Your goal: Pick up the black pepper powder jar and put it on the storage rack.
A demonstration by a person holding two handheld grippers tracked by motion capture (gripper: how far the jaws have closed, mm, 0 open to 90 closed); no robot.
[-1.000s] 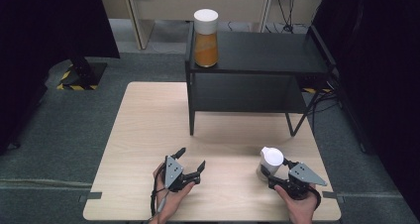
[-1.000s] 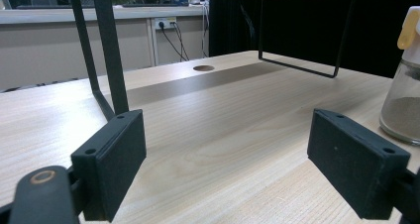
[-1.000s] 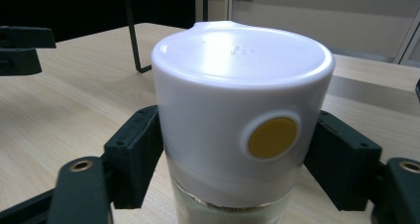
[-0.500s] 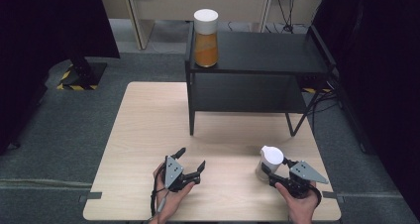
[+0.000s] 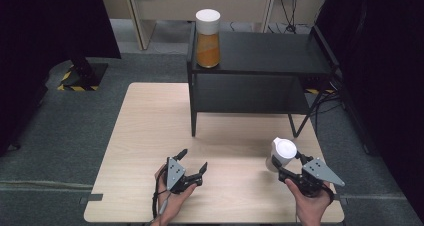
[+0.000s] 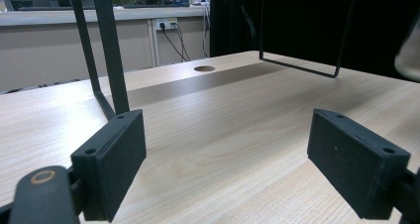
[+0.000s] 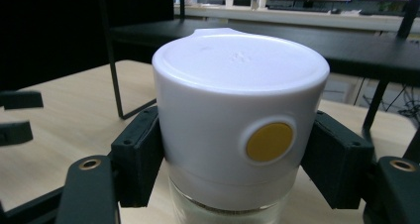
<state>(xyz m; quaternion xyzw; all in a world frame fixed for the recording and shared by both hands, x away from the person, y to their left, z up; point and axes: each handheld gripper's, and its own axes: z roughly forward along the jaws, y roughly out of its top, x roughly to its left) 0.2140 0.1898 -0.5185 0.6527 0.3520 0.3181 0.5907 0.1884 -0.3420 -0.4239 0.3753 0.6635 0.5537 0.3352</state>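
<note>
White lid and glass body, the jar (image 7: 237,130) sits squeezed between the right gripper's (image 5: 286,169) black jaws, so lift it slowly and keep it upright, while the left gripper (image 5: 192,161) waits open beside it.

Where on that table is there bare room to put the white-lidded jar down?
Free: the wooden table left of the black shelf, and the strip between the left tongs and the jar. Shelf top right of the orange jar is bare too. Nowhere looks crowded.
</note>
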